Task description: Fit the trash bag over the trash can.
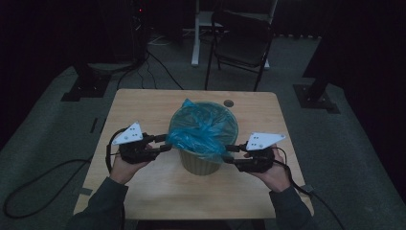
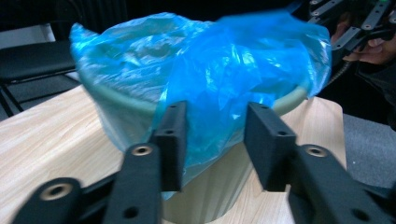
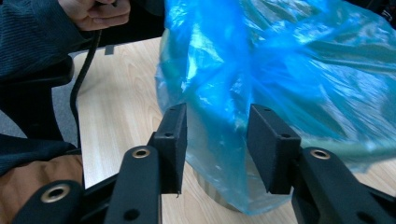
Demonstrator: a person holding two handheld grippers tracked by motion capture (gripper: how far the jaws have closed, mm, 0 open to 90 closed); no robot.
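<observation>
- Left tool [image 1: 165, 142] and right tool [image 1: 229, 153] are both released, jaws straddling the blue bin liner [image 1: 201, 125].
- Pinch the loose film below the wastebasket [image 1: 200, 163] rim, then pull down evenly.

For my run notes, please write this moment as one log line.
scene: bin on table | bag: over bin rim | left hand-held gripper: open, bag between jaws | right hand-held gripper: open at bag

Dim and underexposed from the high view, with the room beyond the bench [image 1: 143, 191] sinking into near black, soft grain throughout. Brighter and more saturated in both gripper views, lit evenly from above, faint sheen on the blue bag [image 2: 224, 70]. Motion blur along the bag's upper edge; black tongs [image 3: 217, 144] up close slightly soft, fairly matte, without glare. Shadows weak, diffuse.
</observation>
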